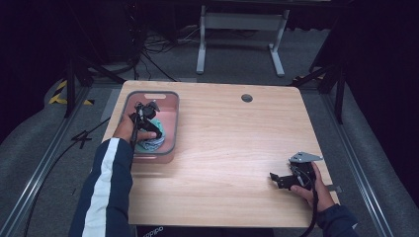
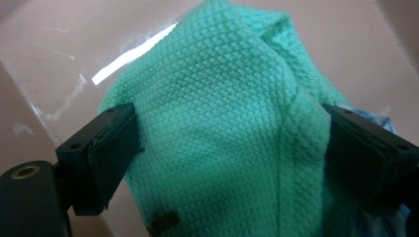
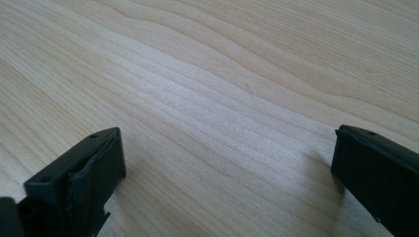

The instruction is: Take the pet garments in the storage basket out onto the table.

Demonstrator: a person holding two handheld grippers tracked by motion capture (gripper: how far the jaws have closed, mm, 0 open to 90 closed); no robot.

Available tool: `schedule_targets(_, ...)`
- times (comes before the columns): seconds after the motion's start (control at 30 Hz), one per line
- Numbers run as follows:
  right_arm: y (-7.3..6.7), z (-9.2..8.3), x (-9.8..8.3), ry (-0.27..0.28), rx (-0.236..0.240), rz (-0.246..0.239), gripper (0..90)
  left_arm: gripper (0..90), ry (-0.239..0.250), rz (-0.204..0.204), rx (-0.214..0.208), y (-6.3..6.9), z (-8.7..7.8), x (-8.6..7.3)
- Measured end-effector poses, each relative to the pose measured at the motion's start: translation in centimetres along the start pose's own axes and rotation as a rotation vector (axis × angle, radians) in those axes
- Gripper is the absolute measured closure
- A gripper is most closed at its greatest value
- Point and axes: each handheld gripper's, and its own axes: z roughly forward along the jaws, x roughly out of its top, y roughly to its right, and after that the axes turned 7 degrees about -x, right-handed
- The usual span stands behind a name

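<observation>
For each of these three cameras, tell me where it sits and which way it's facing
High view: fixed above the person's side, looking forward and down on the wooden table; forearms, left gripper in the pink bin, right gripper show.
Left gripper view: rides the left gripper, looking along its jaws, which flank the green cloth in the bin.
Right gripper view: rides the right gripper, looking along its parted jaws at bare tabletop.
Shared: high and left gripper views share the cloth and bin.

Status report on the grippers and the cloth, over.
Left hand-held gripper open astride green cloth in pink bin. Right hand-held gripper open over table. Nothing in the way.
</observation>
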Motion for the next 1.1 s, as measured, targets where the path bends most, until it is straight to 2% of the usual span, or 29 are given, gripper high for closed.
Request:
schedule_targets(0.1, 0.0, 0.0, 0.0, 0.0, 0.0, 0.0, 0.4, 15.3, 0.016, -0.014, -0.004, -0.1, -0.3, -0.1)
schedule_targets(0.13, 0.0, 0.0, 0.0, 0.0, 0.0, 0.0, 0.4, 15.0, 0.002, -0.024, -0.006, -0.3, -0.1, -0.1)
schedule_targets(0.2, 0.0, 0.0, 0.0, 0.0, 0.0, 0.0, 0.4, 9.5, -0.005, -0.068, 0.0, -0.5, 0.3, -0.2)
schedule_targets(0.27, 0.0, 0.0, 0.0, 0.0, 0.0, 0.0, 0.4, 6.9, -0.008, -0.077, -0.005, -0.5, 0.6, -0.2)
schedule_targets(0.4, 0.0, 0.0, 0.0, 0.0, 0.0, 0.0, 0.4, 8.1, -0.009, -0.095, -0.02, -0.4, 0.6, -0.2)
schedule_targets(0.57, 0.0, 0.0, 0.0, 0.001, 0.001, 0.001, 0.4, 15.6, -0.002, -0.101, -0.036, -0.4, 0.5, -0.3)
schedule_targets(0.63, 0.0, 0.0, 0.0, 0.001, 0.001, 0.0, 0.4, 21.7, -0.001, -0.094, -0.049, -0.3, 0.3, -0.3)
schedule_targets(0.87, 0.0, 0.0, 0.0, 0.001, 0.0, 0.0, 0.4, 53.0, 0.001, -0.055, -0.057, 0.2, -0.2, -0.2)
schedule_targets(1.0, 0.0, 0.0, 0.0, 0.001, 0.0, 0.001, 0.5, 61.8, -0.007, -0.011, -0.044, 0.7, -0.2, 0.0)
schedule_targets(1.1, 0.0, 0.0, 0.0, 0.001, 0.0, 0.001, 0.5, 65.3, 0.005, 0.0, -0.031, 0.8, -0.5, 0.0)
